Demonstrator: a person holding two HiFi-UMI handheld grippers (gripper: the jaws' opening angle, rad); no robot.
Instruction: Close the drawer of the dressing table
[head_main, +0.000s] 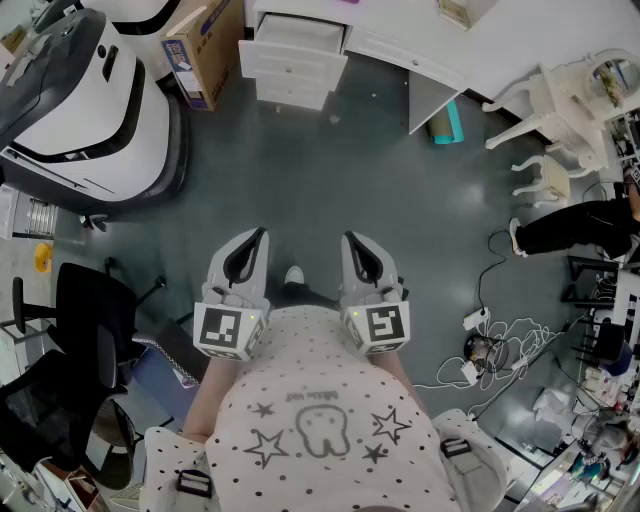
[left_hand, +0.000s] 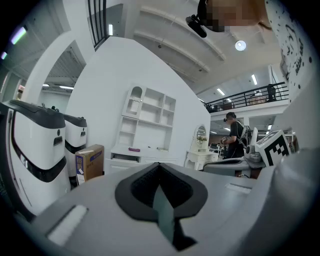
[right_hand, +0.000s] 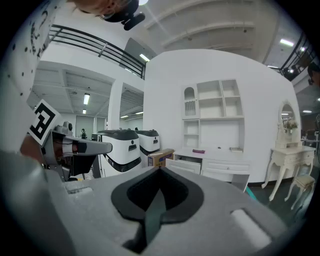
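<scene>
The dark grey polished floor (head_main: 330, 180) is filling most of the head view, w/ two big white-and-black rounded machines (head_main: 90, 100) standing at its left. The white dressing table w/ an open-shelf top (right_hand: 216, 132) is standing against the far wall, well apart from the person. A brown cardboard box (head_main: 200, 45) is sitting just beside its left end. Its white top drawer (right_hand: 186, 166), the task's thing, is hanging pulled out at the left stack, untouched. The left gripper (head_main: 259, 237) & right gripper (head_main: 350, 238) are being held near the body, pointing fwd. Each one's jaws are sitting pressed together w/ nothing btwn them.

Step in hand, as I'm reading it: the approach, nothing done on the drawer yet. The next move is prob. calling for walking up to the table, setting a closed tip flat on the drawer front & pushing straight in.

Hard to make out: what's lying in the drawer & how far it's sticking out. The shelf top is getting cut off by the head view's upper edge, & the bits on the tabletop are too small to name
</scene>
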